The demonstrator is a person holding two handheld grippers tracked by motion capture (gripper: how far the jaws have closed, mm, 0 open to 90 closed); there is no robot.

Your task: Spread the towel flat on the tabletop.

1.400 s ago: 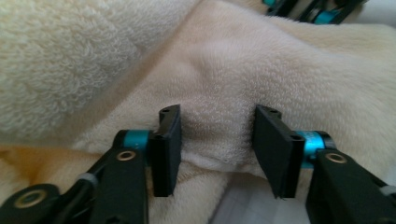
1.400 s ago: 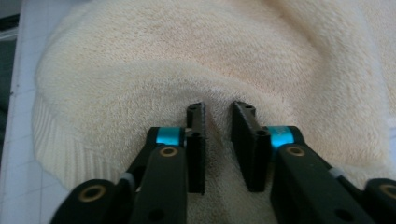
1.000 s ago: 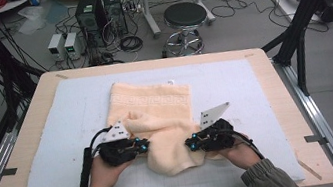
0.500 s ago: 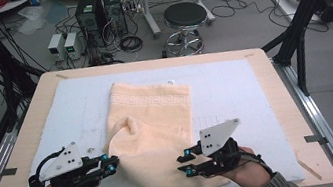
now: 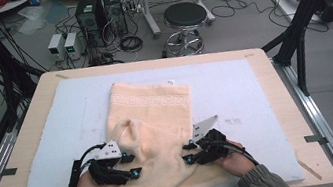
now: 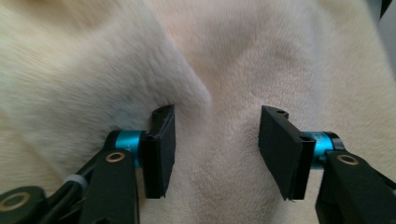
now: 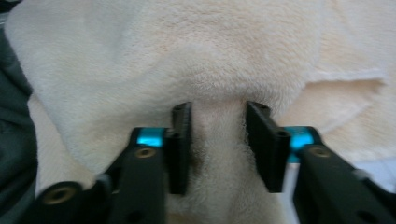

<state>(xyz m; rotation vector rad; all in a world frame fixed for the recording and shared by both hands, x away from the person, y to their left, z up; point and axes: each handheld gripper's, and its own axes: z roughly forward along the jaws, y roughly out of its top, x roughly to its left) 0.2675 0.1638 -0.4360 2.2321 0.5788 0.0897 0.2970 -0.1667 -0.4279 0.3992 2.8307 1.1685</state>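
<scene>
Cream terry towel point(image 5: 154, 141) lies rumpled on the wooden bench point(image 5: 21, 147); left tool point(image 5: 132, 165) gapes apart, right tool point(image 5: 187, 152) straddles a fold, part-spread.

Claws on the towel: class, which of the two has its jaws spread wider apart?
The left claw: its jaws stand wide apart over a soft ridge of the cream towel. The right claw has its jaws closer together, with a fold of towel between them.

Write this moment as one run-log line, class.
scene: cream towel on blue mat | left gripper: open, towel between jaws | right gripper: part-open around towel fold
</scene>
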